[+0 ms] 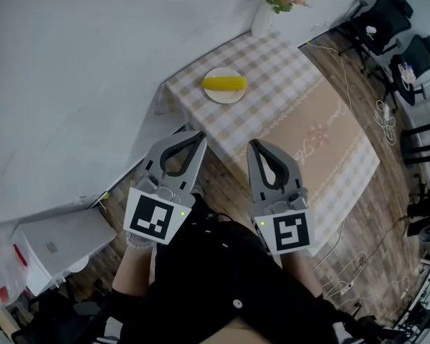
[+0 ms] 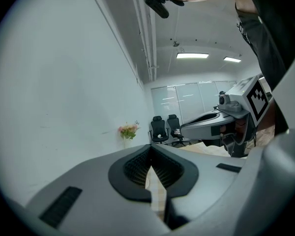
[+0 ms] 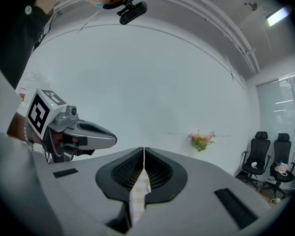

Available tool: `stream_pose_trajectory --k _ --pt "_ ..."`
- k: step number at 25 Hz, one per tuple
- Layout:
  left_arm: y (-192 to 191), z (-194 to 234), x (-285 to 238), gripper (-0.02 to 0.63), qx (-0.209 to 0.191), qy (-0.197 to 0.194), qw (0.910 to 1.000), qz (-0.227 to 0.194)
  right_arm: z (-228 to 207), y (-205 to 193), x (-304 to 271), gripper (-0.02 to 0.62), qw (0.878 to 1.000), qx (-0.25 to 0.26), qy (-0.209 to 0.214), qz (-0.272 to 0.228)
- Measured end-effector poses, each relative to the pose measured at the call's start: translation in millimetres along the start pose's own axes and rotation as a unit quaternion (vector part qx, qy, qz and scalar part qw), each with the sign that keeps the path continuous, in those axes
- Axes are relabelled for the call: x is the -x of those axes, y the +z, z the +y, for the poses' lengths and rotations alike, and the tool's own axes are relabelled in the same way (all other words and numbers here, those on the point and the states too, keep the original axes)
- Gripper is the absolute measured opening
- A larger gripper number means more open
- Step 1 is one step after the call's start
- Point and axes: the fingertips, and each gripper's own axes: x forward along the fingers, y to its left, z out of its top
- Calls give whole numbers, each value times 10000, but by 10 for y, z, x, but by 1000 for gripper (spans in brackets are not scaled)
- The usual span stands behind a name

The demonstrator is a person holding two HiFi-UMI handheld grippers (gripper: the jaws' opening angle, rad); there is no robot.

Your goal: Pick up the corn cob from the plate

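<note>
1. The corn cob (image 1: 224, 84) lies on a white plate (image 1: 223, 99) near the far left corner of the table (image 1: 308, 131), which is covered with a checked cloth.
2. A vase of flowers (image 1: 264, 16) stands at the table's far corner, against the wall.
3. The left gripper (image 1: 198, 134) is held off the table's near left side, over the wooden floor. Its tip points toward the table. Its jaws are pressed together with nothing between them, as the left gripper view shows.
4. The right gripper (image 1: 254, 144) is at the table's near edge, its tip pointing the same way. Its jaws are also pressed together and hold nothing.
5. Both tools are well short of the end of the table where the plate sits, and neither touches the cloth.
6. Black office chairs (image 1: 388, 18) stand beyond the table's far right side, and white cables (image 1: 384, 112) lie on the floor off its right edge.
7. The person's dark clothing (image 1: 222, 278) fills the space at the table's near side, below both tools.
</note>
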Motion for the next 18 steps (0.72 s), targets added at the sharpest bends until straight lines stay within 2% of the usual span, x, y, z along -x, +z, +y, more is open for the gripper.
stream_pose_trajectory --k 12,18 --pt "-73 525 -317 12 -165 -284 9994 -75 -121 -9 -520 43 9992 20 -363 175" --pt "-163 681 -370 12 -164 -357 9992 -47 -80 -12 -676 43 9990 37 -412 173"
